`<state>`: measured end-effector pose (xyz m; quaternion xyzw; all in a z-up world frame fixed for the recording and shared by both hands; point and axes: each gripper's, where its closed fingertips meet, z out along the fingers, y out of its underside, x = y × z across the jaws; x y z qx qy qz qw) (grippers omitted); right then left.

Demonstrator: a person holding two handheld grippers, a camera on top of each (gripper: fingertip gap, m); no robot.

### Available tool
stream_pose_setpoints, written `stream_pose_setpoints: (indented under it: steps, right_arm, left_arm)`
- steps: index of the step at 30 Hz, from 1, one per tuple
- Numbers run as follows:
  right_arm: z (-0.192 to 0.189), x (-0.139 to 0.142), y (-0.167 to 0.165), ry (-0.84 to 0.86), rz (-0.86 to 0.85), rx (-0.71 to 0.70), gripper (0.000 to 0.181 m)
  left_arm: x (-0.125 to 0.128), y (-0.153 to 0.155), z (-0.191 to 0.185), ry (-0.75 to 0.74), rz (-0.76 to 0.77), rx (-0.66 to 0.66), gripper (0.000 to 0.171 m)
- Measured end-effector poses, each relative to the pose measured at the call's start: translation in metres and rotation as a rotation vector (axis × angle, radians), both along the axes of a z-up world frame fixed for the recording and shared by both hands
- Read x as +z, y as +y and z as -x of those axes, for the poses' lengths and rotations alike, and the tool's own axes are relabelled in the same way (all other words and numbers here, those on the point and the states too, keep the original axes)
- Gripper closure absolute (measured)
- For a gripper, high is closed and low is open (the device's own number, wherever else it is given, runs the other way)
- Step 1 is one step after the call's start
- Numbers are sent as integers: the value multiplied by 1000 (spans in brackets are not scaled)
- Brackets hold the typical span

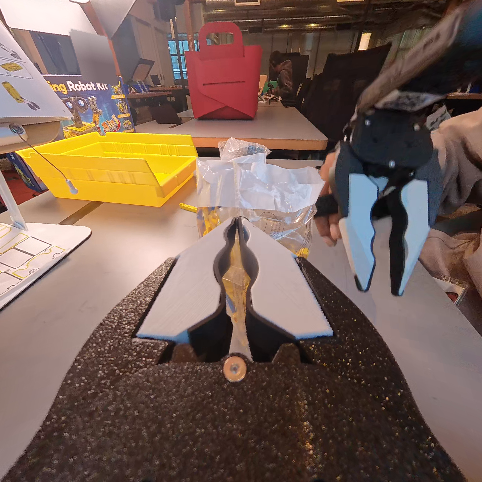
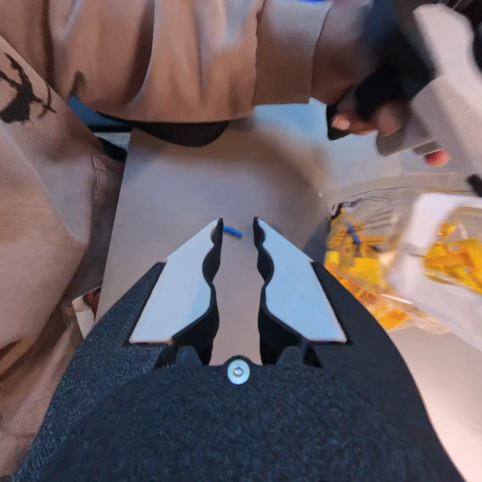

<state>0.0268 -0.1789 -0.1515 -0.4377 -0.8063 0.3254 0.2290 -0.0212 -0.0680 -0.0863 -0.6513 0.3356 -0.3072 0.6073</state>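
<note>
My left gripper (image 1: 236,219) is shut on a clear plastic bag (image 1: 257,187) of yellow and blue building parts that stands on the grey table (image 1: 125,260). The bag's torn top is open and crumpled. The bag also shows at the right of the right wrist view (image 2: 386,260). My right gripper (image 2: 237,221) is open and empty, pointing down over the table. A small blue pin (image 2: 232,231) lies on the table between its fingertips. The right gripper also shows in the left wrist view (image 1: 380,287), held by a hand to the right of the bag.
A yellow plastic bin (image 1: 114,167) stands left of the bag, with a blue kit box (image 1: 96,104) behind it. A white stand with an instruction sheet (image 1: 23,250) is at the left. A red felt bag (image 1: 223,75) stands on the far table. A person's beige sleeve (image 2: 156,57) is near. There is about 12 cm between the tips of the two grippers.
</note>
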Motion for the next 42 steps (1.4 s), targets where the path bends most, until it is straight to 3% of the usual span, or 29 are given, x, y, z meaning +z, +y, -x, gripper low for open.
stream_pose_setpoints:
  steps: [5,9,11,16,18,20,22,24,28,30,33,35,37,39,42]
  right_arm:
    - [6,-50,-5,-85,-15,-20,147]
    - [8,-58,-9,-111,33,-3,159]
    - [6,-59,-8,-118,28,16,176]
    - [2,-55,-9,-102,2,47,177]
    - [1,-30,-14,-32,64,61,177]
    - [3,25,-9,120,120,53,177]
    - [6,86,17,284,111,-23,177]
    - [7,121,54,359,6,-127,177]
    - [15,116,116,310,-242,-278,171]
    - [16,116,124,340,-188,-291,156]
    - [-3,140,171,465,-77,-440,155]
    - [-29,127,231,426,-103,-619,155]
    - [-61,78,287,236,-143,-789,149]
    - [-78,24,308,69,-56,-873,139]
    - [-81,-29,316,-40,45,-944,135]
  left_arm:
    - [-1,0,0,2,2,2,171]
    - [-1,0,0,5,3,-2,171]
    - [-1,0,0,6,3,-2,171]
    - [-1,-1,-1,5,4,-7,171]
    - [-1,-2,-1,5,4,-10,171]
    - [0,-2,0,3,2,-11,171]
    - [0,-2,1,-1,3,-14,171]
    - [0,-2,1,-5,5,-17,171]
    - [0,-3,0,1,1,-18,171]
    - [0,-3,0,-1,1,-18,171]
    - [0,-3,1,1,2,-15,171]
    - [-1,-2,1,1,3,-14,171]
    - [-1,-2,0,1,4,-15,171]
    - [-1,-2,0,6,3,-15,171]
    - [-1,-2,-1,9,3,-18,171]
